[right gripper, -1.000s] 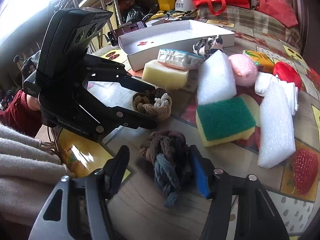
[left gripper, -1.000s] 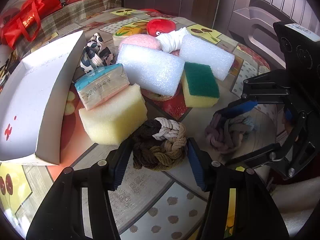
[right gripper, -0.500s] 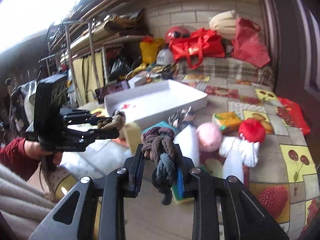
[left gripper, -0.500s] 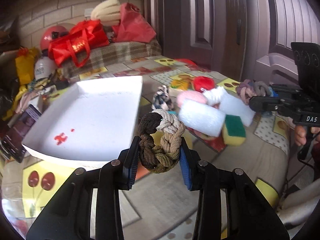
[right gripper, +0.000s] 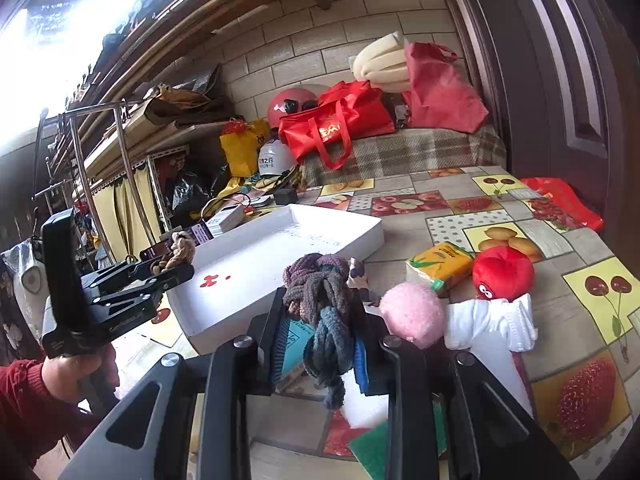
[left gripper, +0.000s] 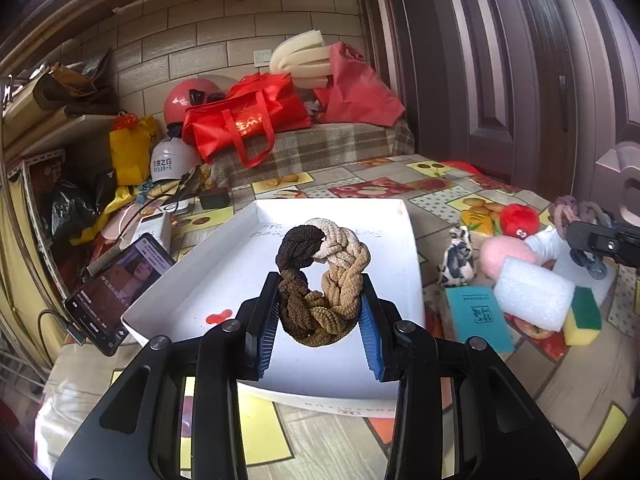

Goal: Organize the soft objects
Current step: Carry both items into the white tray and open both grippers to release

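Brown braided rope knot (left gripper: 322, 286) clamped between left gripper (left gripper: 320, 322) jaws, white tray (left gripper: 224, 276) empty beyond; purple-grey knot (right gripper: 322, 312) clamped in right gripper (right gripper: 320, 346) jaws.

Brown braided ring (left gripper: 322, 286) lifted off table (now over white tray (left gripper: 404, 280)), purple knot (right gripper: 320, 300) raised too

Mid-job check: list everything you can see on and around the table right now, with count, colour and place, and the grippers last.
Braided ring: one, brown, tan and cream, in the left jaws in front of the tray.
Braided knot: one, purple and grey-blue, in the right jaws.
Tray: one, white, empty, mid-table.
Foam block: one, white, right of the tray.
Sponge: one, green and yellow, beside the foam.
Pink puff: one.
Red plush: one.
White cloth: one.
Tissue pack: one, yellow.
Teal packet: one.
Phone: one, left of the tray.
Left gripper: black, gripping.
Right gripper: black, gripping.
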A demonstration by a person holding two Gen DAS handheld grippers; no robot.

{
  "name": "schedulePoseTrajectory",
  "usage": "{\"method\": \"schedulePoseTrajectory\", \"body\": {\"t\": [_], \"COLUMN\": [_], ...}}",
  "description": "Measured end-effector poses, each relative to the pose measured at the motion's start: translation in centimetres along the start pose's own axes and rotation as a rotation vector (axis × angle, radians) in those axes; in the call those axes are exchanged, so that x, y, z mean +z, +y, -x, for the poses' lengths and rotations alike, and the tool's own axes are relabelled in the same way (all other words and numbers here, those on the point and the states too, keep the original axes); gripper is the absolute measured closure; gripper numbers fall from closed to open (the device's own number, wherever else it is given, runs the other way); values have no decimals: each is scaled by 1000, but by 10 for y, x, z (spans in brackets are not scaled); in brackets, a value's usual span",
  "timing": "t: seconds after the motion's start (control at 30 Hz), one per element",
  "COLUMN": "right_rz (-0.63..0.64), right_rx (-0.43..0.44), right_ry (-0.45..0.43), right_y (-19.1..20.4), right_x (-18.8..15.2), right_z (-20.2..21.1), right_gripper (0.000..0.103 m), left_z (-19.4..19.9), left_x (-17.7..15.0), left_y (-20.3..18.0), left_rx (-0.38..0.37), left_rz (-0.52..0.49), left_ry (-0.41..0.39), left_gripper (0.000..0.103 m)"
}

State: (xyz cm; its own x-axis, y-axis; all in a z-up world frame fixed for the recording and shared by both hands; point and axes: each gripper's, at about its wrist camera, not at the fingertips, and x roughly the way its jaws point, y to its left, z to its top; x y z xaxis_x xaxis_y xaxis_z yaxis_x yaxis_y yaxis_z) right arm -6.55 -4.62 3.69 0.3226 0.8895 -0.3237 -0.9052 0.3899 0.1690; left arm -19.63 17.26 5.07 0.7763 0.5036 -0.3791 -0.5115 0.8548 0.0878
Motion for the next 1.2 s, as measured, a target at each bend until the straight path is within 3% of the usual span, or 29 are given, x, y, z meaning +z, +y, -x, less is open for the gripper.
{"method": "schedulePoseTrajectory", "body": {"t": [0.33, 0.53, 0.97, 1.2], "right_rz": [101, 86, 171, 195], "right_rx": [-40, -60, -12, -6], "right_ry": [-14, 38, 80, 133], "right_y": [23, 21, 70, 81], "right_x": [10, 14, 19, 24], "right_z": [-34, -77, -129, -157], "right_gripper": [76, 76, 76, 74], "left_z": [-42, -64, -77, -80], "left_x": [12, 16, 17, 17], "left_y": [34, 38, 70, 71], "left_rx": [88, 127, 142, 172], "left_rz": [86, 89, 185, 177], "left_ry": [15, 83, 104, 124], "left_gripper": [67, 66, 66, 62]}}
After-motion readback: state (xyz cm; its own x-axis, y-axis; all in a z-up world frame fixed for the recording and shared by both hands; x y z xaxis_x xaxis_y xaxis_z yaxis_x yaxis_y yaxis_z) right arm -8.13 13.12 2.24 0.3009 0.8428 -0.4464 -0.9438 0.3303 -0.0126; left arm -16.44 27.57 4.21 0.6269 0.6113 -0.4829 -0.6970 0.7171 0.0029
